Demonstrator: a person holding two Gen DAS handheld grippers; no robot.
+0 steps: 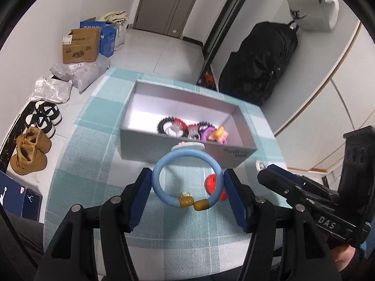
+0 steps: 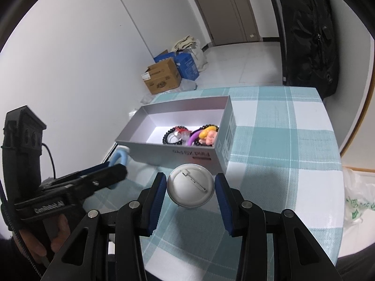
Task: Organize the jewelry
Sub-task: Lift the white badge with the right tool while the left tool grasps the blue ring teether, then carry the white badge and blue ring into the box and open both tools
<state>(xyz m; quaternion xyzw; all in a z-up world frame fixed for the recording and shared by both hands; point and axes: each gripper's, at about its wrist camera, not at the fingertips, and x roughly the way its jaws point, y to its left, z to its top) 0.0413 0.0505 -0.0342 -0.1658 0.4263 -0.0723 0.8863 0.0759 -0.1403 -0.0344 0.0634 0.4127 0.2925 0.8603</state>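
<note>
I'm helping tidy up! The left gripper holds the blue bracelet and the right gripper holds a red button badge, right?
Not quite. In the right wrist view, the button badge in the right gripper is white, pin side up, not red. The left gripper does hold the blue bracelet.

two grippers, left [image 1: 187, 185] and right [image 2: 190, 188]. one grey box [image 1: 187, 145]. one blue bangle [image 1: 186, 178], one round badge [image 2: 190, 187], one red piece [image 1: 211, 183]. two black bead bracelets [image 1: 164, 123], one purple ring [image 1: 206, 132].
</note>
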